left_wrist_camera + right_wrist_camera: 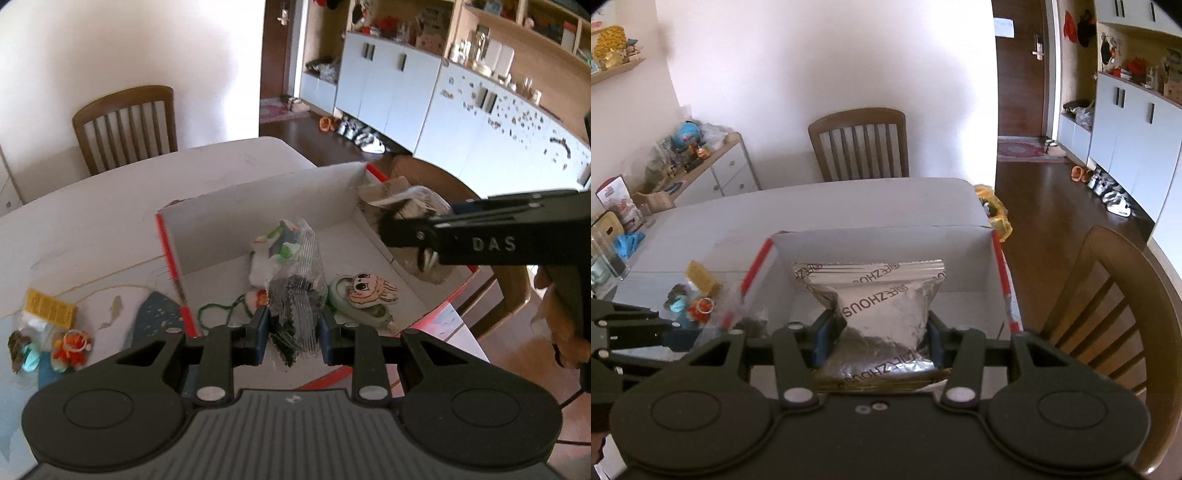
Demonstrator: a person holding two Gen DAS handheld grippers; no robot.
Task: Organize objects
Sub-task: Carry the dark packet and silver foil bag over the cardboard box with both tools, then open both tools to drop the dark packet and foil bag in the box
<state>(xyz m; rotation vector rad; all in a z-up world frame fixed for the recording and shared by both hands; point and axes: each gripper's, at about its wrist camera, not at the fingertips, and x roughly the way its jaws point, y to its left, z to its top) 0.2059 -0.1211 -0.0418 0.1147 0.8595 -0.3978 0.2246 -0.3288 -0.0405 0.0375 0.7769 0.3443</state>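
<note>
A white cardboard box (pixel 258 206) with red edges lies open on the table. My left gripper (pixel 293 328) is shut on a clear plastic bag of black pieces (pixel 295 295), held over the box's near edge. Inside the box lie a white-and-green toy (pixel 273 251) and a pink cartoon figure (pixel 369 290) on a green item. My right gripper (pixel 881 332) is shut on a silver zip bag (pixel 882 310) with black lettering, above the box (pixel 967 258). In the left wrist view the right gripper's finger (pixel 402 230) holds that bag (pixel 406 206) over the box's right wall.
Small toys (pixel 70 347) and a yellow card (pixel 50 308) lie on the table left of the box. One wooden chair (pixel 125 125) stands at the table's far side, another (pixel 1108 314) at its right. A sideboard (pixel 713 173) with clutter stands far left.
</note>
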